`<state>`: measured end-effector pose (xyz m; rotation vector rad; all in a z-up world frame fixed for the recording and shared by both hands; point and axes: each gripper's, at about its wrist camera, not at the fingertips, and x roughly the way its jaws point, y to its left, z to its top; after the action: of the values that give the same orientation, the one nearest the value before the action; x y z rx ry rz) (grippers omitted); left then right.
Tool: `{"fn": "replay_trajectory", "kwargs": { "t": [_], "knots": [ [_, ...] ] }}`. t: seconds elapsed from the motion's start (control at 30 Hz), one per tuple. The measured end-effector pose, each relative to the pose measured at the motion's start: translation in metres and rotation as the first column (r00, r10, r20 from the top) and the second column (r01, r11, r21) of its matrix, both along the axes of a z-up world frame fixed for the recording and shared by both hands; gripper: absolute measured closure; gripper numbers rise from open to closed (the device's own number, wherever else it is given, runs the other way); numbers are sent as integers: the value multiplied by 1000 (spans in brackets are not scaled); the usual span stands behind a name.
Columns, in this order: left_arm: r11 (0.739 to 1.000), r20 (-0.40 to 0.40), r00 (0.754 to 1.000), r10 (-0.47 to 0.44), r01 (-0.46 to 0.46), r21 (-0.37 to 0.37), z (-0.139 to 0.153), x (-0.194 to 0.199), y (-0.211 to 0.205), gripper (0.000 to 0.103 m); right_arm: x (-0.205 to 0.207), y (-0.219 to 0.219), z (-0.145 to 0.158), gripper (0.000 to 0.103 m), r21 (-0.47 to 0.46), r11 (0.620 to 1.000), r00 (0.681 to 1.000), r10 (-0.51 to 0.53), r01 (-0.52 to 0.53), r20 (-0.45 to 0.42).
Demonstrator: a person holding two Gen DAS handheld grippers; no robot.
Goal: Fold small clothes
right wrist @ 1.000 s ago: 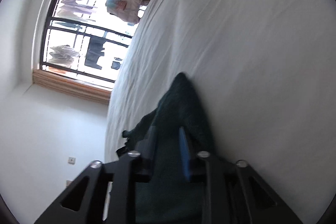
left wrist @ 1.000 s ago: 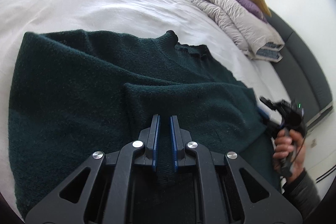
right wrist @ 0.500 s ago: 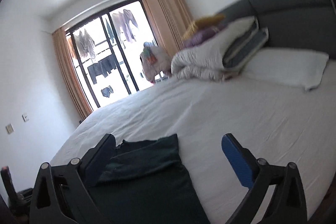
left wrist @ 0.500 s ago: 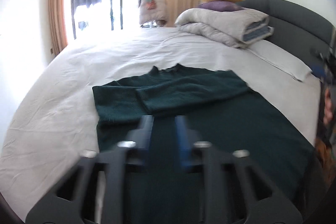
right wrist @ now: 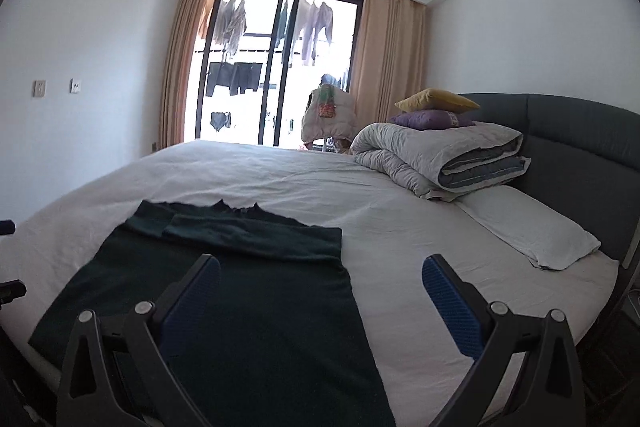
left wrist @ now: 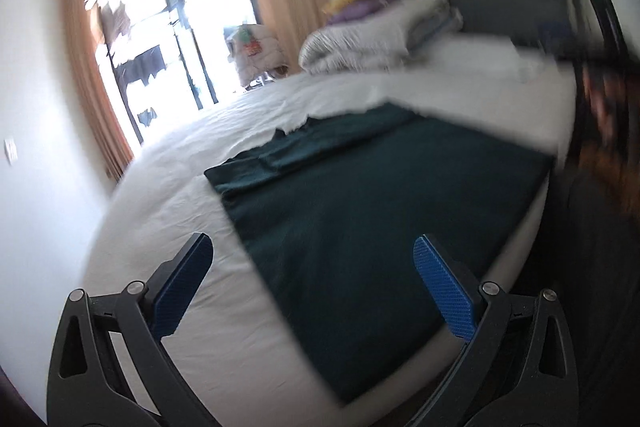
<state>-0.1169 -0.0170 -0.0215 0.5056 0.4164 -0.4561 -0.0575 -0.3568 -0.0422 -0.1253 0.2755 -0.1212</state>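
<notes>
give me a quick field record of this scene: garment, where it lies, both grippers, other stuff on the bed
garment: dark green sweater, sleeves folded in across the chest
surface: white bed sheet, sweater flat near the front edge
left gripper: jaws wide, just been opening, nothing between them
right gripper: jaws wide, just opened, holding nothing
bedding: rolled grey duvet, yellow cushion on purple cushion, white pillow

Bed [right wrist: 280, 183] before me, covered by a white sheet. Lying flat on it near my edge: a dark green sweater [right wrist: 248, 291], sleeves folded across. Near the headboard: a rolled grey duvet [right wrist: 440, 155] and a white pillow [right wrist: 532, 227].
</notes>
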Motion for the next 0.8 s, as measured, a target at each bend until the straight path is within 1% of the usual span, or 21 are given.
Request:
{"fn": "replay_trajectory", "kwargs": {
  "t": [0.03,0.07,0.1,0.13,0.17,0.2,0.23,0.3,0.37,0.4,0.5,0.6,0.67,0.7,0.73,0.77,0.8],
  "knots": [
    [994,37,999,-30,26,111,-14,-14,-3,0,-1,5,-5,0,-8,1000,1000,15,-15,-14],
    [979,62,996,-64,51,197,-29,-24,-4,0,-1,10,-12,0,-18,1000,999,19,-19,-26],
    [948,90,989,-113,80,308,-45,-37,-6,0,-1,14,-17,0,-23,999,999,24,-25,-42],
    [918,111,982,-150,97,385,-58,-45,-7,0,-2,19,-21,0,-21,999,998,34,-35,-56],
    [889,125,975,-181,108,445,-70,-53,-6,0,-1,22,-24,0,-15,999,997,45,-46,-66],
    [858,138,967,-212,116,501,-80,-58,-4,0,-1,25,-26,0,-8,998,996,55,-56,-71],
    [835,149,961,-233,120,537,-87,-61,-2,0,-3,29,-27,0,-3,998,995,63,-64,-73],
    [810,153,955,-253,123,574,-96,-61,3,0,-3,35,-28,0,3,997,994,79,-79,-77],
    [797,149,954,-260,125,590,-102,-60,7,0,-3,39,-28,0,0,996,993,85,-85,-81],
    [786,155,951,-266,121,606,-106,-61,8,0,-3,40,-28,0,0,996,993,86,-87,-83],
    [739,194,937,-291,92,667,-123,-62,8,1,-1,41,-30,2,12,997,992,83,-82,-93],
    [697,227,921,-316,63,715,-138,-62,9,4,-1,39,-31,3,27,997,992,79,-76,-101],
    [679,259,907,-332,39,734,-144,-57,8,11,-1,38,-31,3,31,997,992,75,-73,-101],
    [676,276,901,-335,26,736,-146,-54,9,20,-1,38,-32,3,32,997,992,74,-71,-101],
    [678,286,900,-330,16,734,-146,-53,9,32,0,38,-32,4,34,997,992,73,-70,-102],
    [685,286,904,-319,11,729,-145,-51,10,37,0,37,-32,4,36,997,992,72,-69,-103],
    [688,283,909,-308,8,725,-146,-50,11,47,0,37,-32,4,38,997,992,72,-68,-103]
  ]
}}
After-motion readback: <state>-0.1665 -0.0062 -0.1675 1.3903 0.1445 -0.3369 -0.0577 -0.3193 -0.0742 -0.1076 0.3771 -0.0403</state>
